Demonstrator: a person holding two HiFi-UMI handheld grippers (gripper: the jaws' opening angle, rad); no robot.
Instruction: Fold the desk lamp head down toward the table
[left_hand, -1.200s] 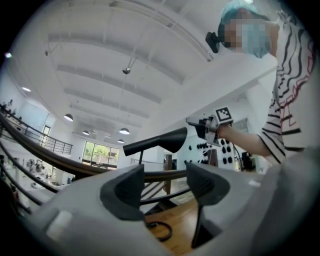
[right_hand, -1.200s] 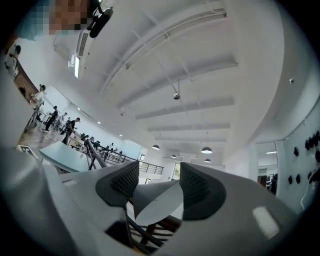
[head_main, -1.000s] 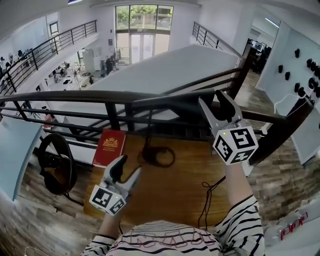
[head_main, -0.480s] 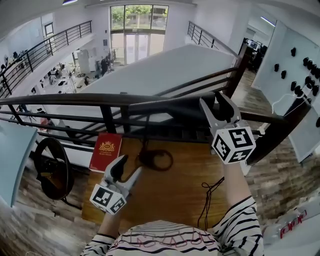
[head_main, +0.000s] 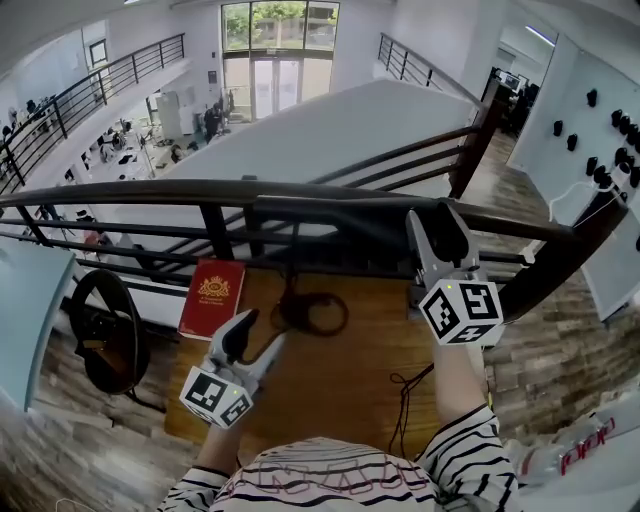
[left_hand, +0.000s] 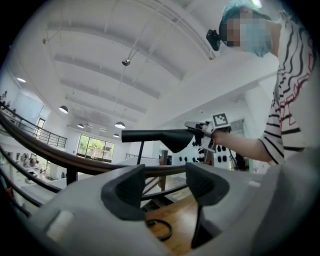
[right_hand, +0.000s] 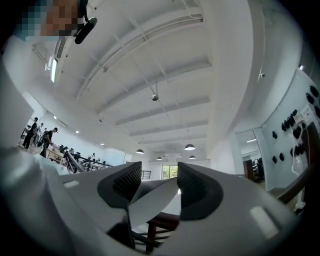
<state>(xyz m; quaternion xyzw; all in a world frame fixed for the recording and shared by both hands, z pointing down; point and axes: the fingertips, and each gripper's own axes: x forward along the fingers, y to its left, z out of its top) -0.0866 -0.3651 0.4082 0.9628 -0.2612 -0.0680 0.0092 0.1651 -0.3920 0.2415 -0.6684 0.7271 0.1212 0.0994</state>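
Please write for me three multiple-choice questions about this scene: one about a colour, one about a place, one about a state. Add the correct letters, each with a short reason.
1. What colour is the lamp's ring base?
A) white B) black C) yellow
2. Where does the red book lie?
A) at the far left corner of the table B) inside the ring base C) at the table's near right corner
3. How is the left gripper?
A) shut on the red book B) shut on the ring base C) open, nothing between its jaws

Answers:
1 B: the ring shows black on the wood.
2 A: the book lies by the far edge, left of the ring.
3 C: its jaws stand apart, with only the background between them.
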